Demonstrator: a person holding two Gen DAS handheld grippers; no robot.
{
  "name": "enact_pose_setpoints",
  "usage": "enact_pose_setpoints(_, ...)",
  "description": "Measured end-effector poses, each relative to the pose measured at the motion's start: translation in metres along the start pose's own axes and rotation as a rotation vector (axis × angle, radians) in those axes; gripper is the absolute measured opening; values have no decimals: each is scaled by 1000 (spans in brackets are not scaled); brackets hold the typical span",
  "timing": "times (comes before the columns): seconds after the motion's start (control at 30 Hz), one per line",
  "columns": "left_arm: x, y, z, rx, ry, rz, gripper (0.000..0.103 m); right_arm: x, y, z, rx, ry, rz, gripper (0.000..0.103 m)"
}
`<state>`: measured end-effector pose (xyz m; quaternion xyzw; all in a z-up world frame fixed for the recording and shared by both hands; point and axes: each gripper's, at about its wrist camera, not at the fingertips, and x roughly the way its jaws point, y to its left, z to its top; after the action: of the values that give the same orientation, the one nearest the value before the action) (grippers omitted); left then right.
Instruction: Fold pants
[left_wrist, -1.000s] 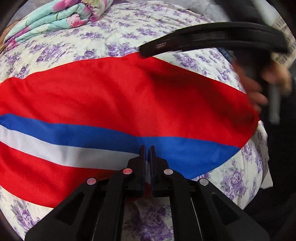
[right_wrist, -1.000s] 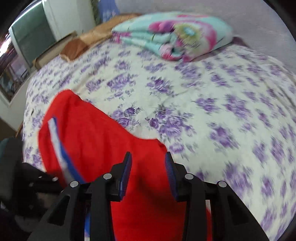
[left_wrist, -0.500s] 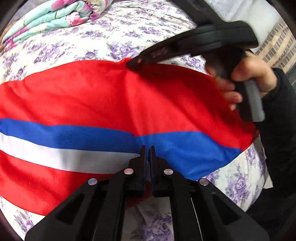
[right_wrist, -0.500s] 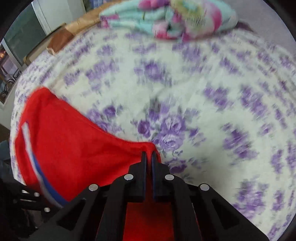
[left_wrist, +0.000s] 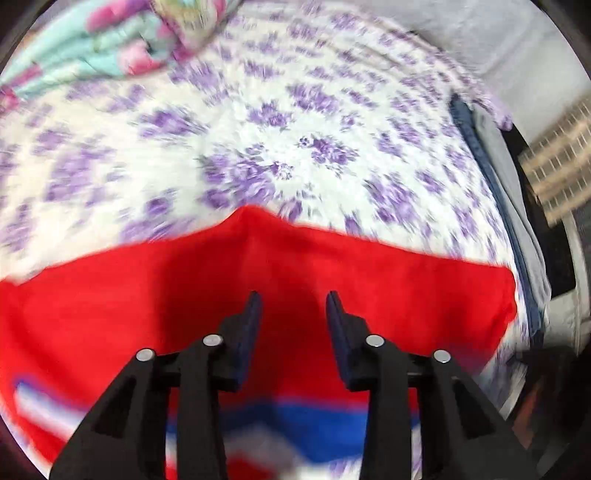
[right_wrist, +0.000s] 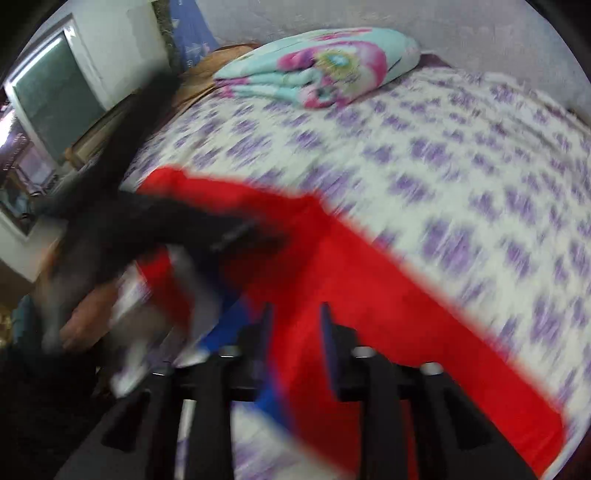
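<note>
As both the left gripper (left_wrist: 293, 301) and right gripper (right_wrist: 294, 314) gape empty, pinch your soft, light pants (left_wrist: 388, 280) at the 3 o'clock hem.

Red striped pants (left_wrist: 369, 280) folded on bed (left_wrist: 258, 147)

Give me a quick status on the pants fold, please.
Left gripper open, right gripper open, both over the pants. Pants lie on the bed, held by neither. Nothing on them.
</note>
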<state>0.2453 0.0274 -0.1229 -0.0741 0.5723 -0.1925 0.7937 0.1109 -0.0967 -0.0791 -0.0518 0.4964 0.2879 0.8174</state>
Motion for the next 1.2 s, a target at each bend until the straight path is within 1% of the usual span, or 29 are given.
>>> enact_pose_setpoints(0.03,18,3,7,-13,25,7,17,2,11,-9,-4,-17,-6,11)
enact_pose_setpoints(0.07,25,5,5,-24,39,12,14,5,21,-13,-12,-43,-16,11)
enact_pose_setpoints(0.1,30,8,4,-31,29,10,14,8,28,-13,-19,-66,-29,10)
enact_pose_setpoints(0.13,26,8,2,-16,10,10,12,12,34,-13,-18,-88,-46,10)
enact_pose_setpoints(0.17,26,7,3,-5,11,10,11,19,36,-11,2,-99,-58,10)
enact_pose_setpoints(0.23,28,12,2,-3,5,-7,7,37,32,-8,45,-52,-65,10)
enact_pose_setpoints(0.3,29,17,0,-2,-2,-33,7,59,28,-15,75,56,-53,9)
enact_pose_setpoints(0.33,29,18,1,-4,-1,-44,6,66,28,-20,79,83,-59,8)
enact_pose_setpoints(0.37,31,18,3,-4,0,-49,6,63,29,-25,81,53,-67,8)
enact_pose_setpoints(0.43,31,19,5,1,0,-51,6,61,30,-26,105,47,-77,8)
enact_pose_setpoints(0.53,31,14,4,30,-13,-23,6,59,29,-25,137,36,-80,8)
enact_pose_setpoints(0.6,30,10,1,52,-27,-3,6,46,26,-26,170,8,-64,9)
enact_pose_setpoints(0.63,30,9,0,57,-32,3,6,32,22,-28,194,-20,-59,15)
enact_pose_setpoints(0.67,29,9,0,63,-36,8,6,12,12,-32,238,-72,-63,23)
enact_pose_setpoints(0.7,29,8,-1,67,-40,12,6,-5,3,-38,280,-113,-82,55)
enact_pose_setpoints(0.73,29,9,-1,68,-41,13,6,-24,-7,-47,335,-161,-121,78)
enact_pose_setpoints(0.77,28,8,-1,71,-44,15,6,-48,-25,-61,409,-220,-186,78)
enact_pose_setpoints(0.8,28,8,-2,73,-47,18,6,-64,-40,-74,468,-250,-235,78)
enact_pose_setpoints(0.83,27,7,-2,77,-54,23,6,-84,-60,-96,559,-275,-288,78)
enact_pose_setpoints(0.9,22,4,-6,87,-76,32,6,-108,-88,-131,700,-303,-320,78)
enact_pose_setpoints(0.93,19,3,-9,90,-81,19,6,-118,-101,-150,777,-316,-319,78)
enact_pose_setpoints(0.97,15,2,-15,90,-83,-5,6,-127,-117,-173,881,-332,-297,78)
enact_pose_setpoints(1.0,8,-2,-25,95,-91,-22,6,-132,-127,-189,948,-348,-266,78)
enact_pose_setpoints(1.03,2,-8,-34,108,-102,-18,7,-134,-138,-199,999,-366,-221,78)
enact_pose_setpoints(1.07,-4,-15,-46,127,-114,-2,7,-134,-150,-209,1043,-383,-154,78)
enact_pose_setpoints(1.1,-7,-21,-59,142,-116,1,7,-132,-159,-214,1077,-396,-101,78)
enact_pose_setpoints(1.17,-9,-30,-82,160,-99,-43,9,-124,-177,-220,1127,-413,-39,78)
enact_pose_setpoints(1.2,-8,-34,-97,166,-83,-52,9,-118,-184,-218,1137,-416,-21,78)
